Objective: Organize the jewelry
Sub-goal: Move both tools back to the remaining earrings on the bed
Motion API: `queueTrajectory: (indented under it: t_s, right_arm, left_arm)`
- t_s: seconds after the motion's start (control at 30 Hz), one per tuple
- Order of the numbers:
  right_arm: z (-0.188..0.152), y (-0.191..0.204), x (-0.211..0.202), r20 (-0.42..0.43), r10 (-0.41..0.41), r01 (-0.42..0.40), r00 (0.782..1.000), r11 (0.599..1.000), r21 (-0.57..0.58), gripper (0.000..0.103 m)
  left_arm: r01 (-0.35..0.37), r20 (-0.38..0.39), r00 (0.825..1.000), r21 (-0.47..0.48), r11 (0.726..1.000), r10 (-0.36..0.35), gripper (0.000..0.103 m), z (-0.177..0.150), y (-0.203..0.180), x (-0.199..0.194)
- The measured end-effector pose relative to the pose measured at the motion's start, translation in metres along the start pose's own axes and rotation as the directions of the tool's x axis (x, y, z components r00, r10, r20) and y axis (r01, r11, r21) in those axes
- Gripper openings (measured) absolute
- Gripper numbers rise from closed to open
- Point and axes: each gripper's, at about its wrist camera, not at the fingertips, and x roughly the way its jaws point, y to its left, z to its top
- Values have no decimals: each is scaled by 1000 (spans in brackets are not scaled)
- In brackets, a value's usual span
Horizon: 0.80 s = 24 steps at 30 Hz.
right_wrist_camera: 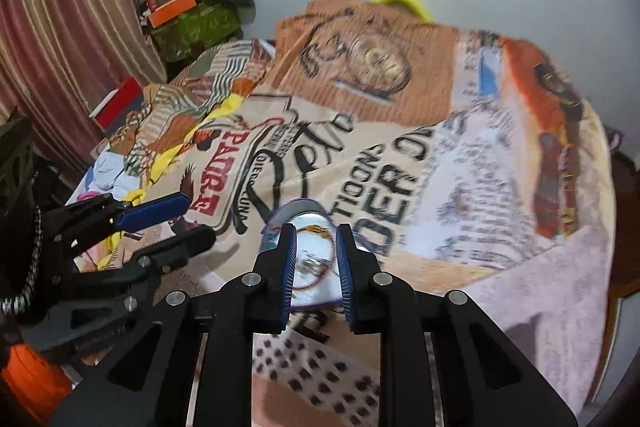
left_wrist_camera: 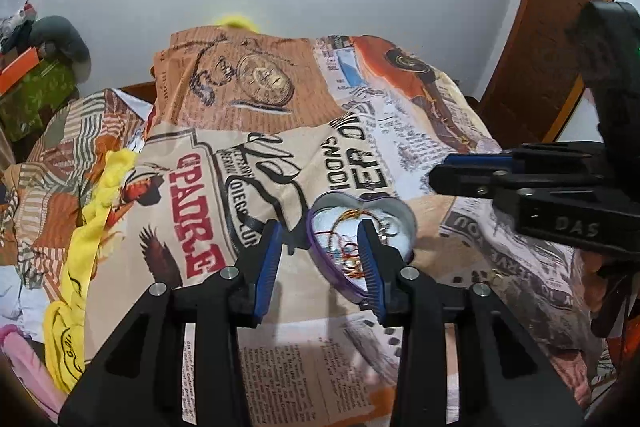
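Both tools are seen with jaws apart and empty, left tool (left_wrist_camera: 320, 259) and right tool (right_wrist_camera: 316, 267) poised over a purple heart-shaped tin (left_wrist_camera: 362, 227) of jewelry (left_wrist_camera: 352, 243), set at 6 o'clock on the printed bedspread (left_wrist_camera: 280, 107).

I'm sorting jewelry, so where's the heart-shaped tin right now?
The heart-shaped tin lies open on the printed bedspread, just ahead of both grippers, right of the red lettering in both views.

Both pictures are evenly and softly lit, with faint shadows. Edges are bent and ringed in black by the round lens. The right view is smeared; its cloth (right_wrist_camera: 420, 167) print is blurred.
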Motion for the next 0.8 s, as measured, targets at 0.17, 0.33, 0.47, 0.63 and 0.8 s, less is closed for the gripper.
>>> queueTrajectory:
  t_s: [0.17,0.33,0.47,0.63,0.8]
  right_arm:
    - [-18,-15,-28,61,-63,62,996,998,7,42]
    - [-41,-38,-43,55,-91,89,994,995,44,42]
    - [-60,-53,-48,40,-123,120,992,990,70,42]
    - [-83,-71,-56,21,-134,131,991,985,112,42]
    - [-98,-83,-63,18,-138,134,990,981,138,42]
  left_arm:
    - [32,1,999,40,999,-32,41,1,-23,-7]
    - [85,-31,996,80,993,-83,42,-3,-51,-2]
    - [123,-80,990,119,985,-114,42,-11,-78,11]
    - [178,-151,977,167,970,-154,42,-22,-112,29]
    - [234,-224,956,203,951,-187,42,-31,-139,47]
